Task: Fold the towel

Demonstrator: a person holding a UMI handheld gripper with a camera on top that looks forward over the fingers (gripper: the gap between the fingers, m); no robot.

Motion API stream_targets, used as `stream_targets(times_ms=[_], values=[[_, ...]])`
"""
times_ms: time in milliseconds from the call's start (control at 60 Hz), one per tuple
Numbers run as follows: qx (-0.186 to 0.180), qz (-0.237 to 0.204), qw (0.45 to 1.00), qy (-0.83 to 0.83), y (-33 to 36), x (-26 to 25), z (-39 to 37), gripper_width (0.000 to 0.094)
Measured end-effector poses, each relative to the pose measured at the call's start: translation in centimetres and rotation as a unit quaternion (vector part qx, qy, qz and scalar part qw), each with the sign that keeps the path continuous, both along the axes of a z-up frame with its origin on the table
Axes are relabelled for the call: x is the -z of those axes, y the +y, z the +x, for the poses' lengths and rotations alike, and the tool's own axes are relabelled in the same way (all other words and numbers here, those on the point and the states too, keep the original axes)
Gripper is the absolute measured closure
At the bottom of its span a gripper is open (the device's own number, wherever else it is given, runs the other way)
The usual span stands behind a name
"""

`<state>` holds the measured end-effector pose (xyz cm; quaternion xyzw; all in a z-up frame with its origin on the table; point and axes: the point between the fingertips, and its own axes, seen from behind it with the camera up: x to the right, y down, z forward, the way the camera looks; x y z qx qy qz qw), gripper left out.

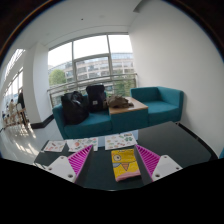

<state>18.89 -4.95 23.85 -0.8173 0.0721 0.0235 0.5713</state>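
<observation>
Gripper (113,160): fingers spread wide, nothing between pads but tabletop; holds nothing.
Pads (79,158): pink, one each side, angled inward.
Table (165,140): dark, glossy, just ahead of and under fingers.
Yellow book (126,165): flat on table, between the fingers, not touched.
Papers (121,140): printed sheets lying beyond fingers, more at far-left table edge.
Towel: not seen anywhere in view.
Sofa (160,101): teal, beyond table, by window.
Bags (85,101): two black, on sofa, side by side.

A book (126,165) lies on the desk (160,142) at lower centre; papers (121,141) sit behind it, a sofa (150,104) at mid-frame beyond.
</observation>
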Motion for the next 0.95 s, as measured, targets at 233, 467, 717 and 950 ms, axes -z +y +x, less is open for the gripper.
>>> stream_targets(times_ms=[233, 467, 717, 950], values=[[-0.048, -0.031, 0.998, -0.020, -7.1, 4.0, -10.0, 0.0112], [-0.081, -0.030, 0.995, -0.044, -10.9, 4.8, -15.0, 0.0110], [-0.092, -0.019, 0.994, -0.060, -12.6, 3.9, -17.0, 0.0099], [-0.095, -0.018, 0.994, -0.058, -12.8, 4.3, -17.6, 0.0102]])
